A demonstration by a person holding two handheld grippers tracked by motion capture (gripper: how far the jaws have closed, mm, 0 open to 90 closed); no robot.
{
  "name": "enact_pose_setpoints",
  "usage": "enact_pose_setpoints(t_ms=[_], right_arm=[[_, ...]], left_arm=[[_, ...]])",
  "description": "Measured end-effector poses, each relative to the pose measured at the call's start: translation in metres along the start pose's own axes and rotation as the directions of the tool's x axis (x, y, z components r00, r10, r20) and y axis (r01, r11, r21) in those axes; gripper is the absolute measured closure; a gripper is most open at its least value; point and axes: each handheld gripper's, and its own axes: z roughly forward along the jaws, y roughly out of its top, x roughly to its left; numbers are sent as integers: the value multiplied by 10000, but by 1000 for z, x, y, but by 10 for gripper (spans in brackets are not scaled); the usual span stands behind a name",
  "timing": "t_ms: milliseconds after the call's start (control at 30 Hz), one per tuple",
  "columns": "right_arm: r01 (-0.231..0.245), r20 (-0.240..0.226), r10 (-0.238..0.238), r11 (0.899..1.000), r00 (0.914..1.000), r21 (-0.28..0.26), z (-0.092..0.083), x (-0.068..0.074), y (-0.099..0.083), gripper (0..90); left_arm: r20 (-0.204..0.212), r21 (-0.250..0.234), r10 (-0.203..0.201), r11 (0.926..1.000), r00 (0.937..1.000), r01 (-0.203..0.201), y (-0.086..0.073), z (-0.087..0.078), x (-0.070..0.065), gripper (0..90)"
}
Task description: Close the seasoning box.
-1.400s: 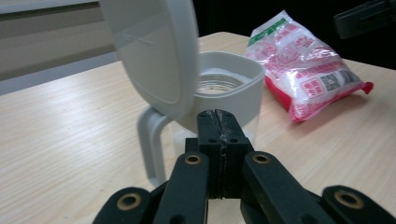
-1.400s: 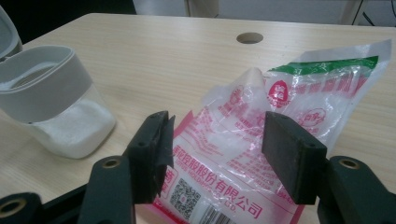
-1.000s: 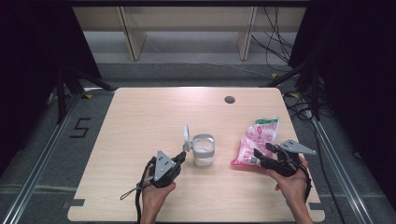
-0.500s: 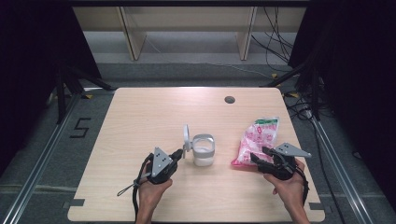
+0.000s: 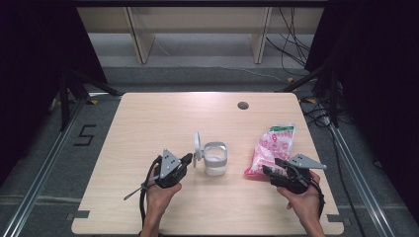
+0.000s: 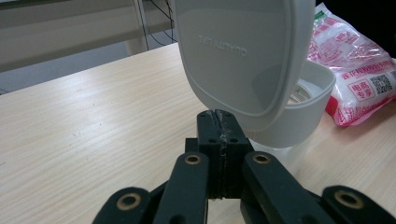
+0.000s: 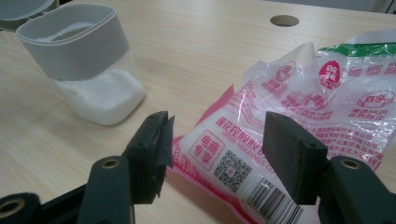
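**Open container with white powder, pink bag beside it**

Near the middle of the wooden table stands a small container with a grey upper band and a clear lower part. Its lower part holds a white, grainy powder, which fills roughly the bottom half; in the right gripper view the powder is clearly visible through the clear wall. The lid is hinged and stands upright, so the container is open.

The left gripper is just beside the container, on its left side. Its jaws are pressed together, and their tips are right at the lower edge of the raised lid; I cannot tell whether they touch it.

To the right of the container, apart from it, lies a pink and clear plastic bag with red print and a green strip at its far end. It contains white grains too.

The right gripper is at the near end of the bag. Its jaws are spread, one on each side of the bag's corner, and the pads do not press on it.
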Motion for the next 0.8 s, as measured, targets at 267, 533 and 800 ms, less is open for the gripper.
enact_pose_setpoints(t_ms=[267, 533, 800], right_arm=[[64, -17, -64, 9998, 10000, -169, -1, 2, -2, 421], [7, -93, -8, 10000, 10000, -51, -3, 4, -4, 422], [113, -263, -117, 9998, 9996, -136, -4, 4, -5, 422]], left_arm=[[13, 69, 43, 10000, 10000, -43, 5, 6, 4, 891], [44, -3, 179, 9998, 9998, -179, 13, 7, 6, 891], [-4, 18, 488, 9988, 9988, -488, 22, 6, 2, 890]])
